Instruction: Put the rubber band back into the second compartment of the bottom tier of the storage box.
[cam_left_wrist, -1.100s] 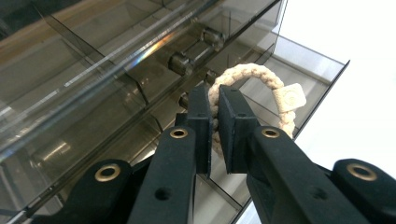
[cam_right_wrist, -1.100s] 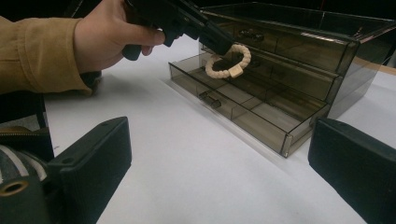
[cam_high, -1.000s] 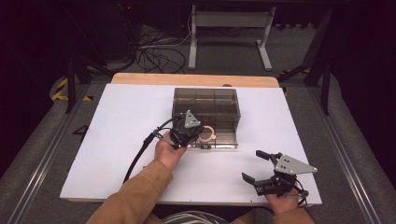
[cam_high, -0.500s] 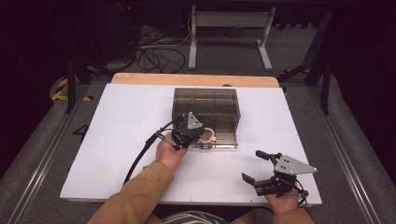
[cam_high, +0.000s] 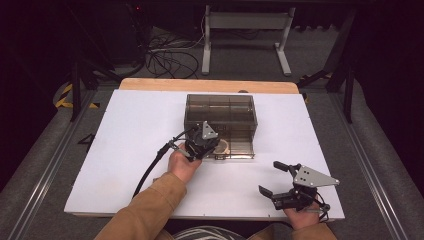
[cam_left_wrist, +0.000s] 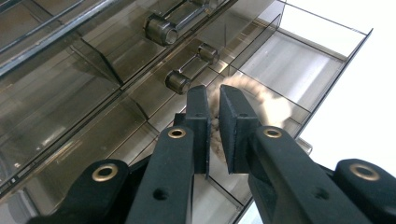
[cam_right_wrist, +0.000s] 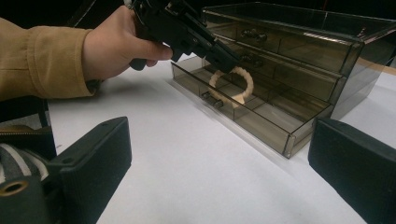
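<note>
No readable txt, labels, brands or nos. on any surface in these views.

White board flat on wooden tabletop, far edge left bare. Grey carpet around. Tangle of black cables on floor beyond. Metal stand legs behind. Yellow-black tape at left.

My left gripper has matte black jaws with brass-ringed screws; a tan sleeve covers my arm, black cable trailing.
</note>
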